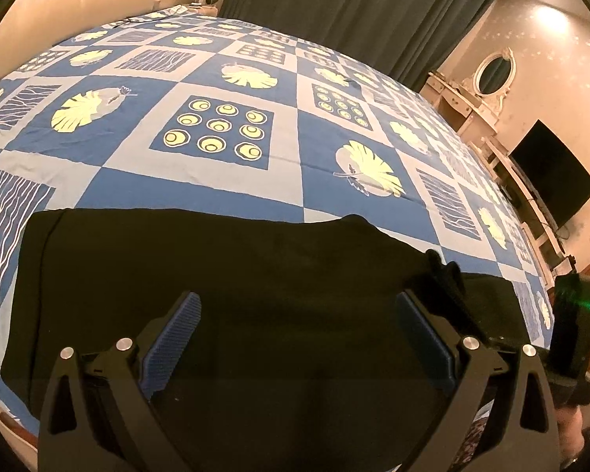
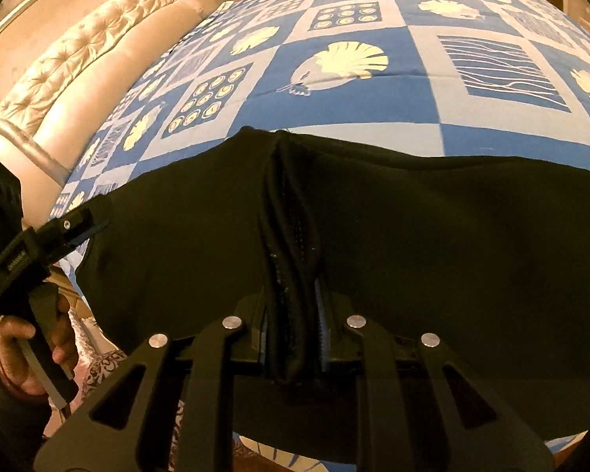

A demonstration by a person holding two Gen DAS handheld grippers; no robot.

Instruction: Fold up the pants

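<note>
Left wrist view: we see the black pants spread flat on the near part of a bed covered by a blue-and-white patterned sheet, with their far edge running across the lower half of the frame. The left gripper sits above the dark cloth with its 2 fingers well apart; the blue ribbed pads face each other across an open gap, and no fabric lies between them. At the right edge we see the right gripper pinching a raised fold of the pants, with a green light on its body. Behind the bed stand a dark curtain, a white dressing table with an oval mirror and a dark television screen. Right wrist view: the right gripper has its fingers drawn together and clamped on a bunched ridge of the pants, which rises between the pads and runs away from the camera toward the cloth's far edge. The rest of the garment lies flat on the sheet to both sides of this ridge. At the left edge we see the left gripper, held by the person's hand, just over the left border of the pants. A padded cream headboard runs along the far left side of the bed.
</note>
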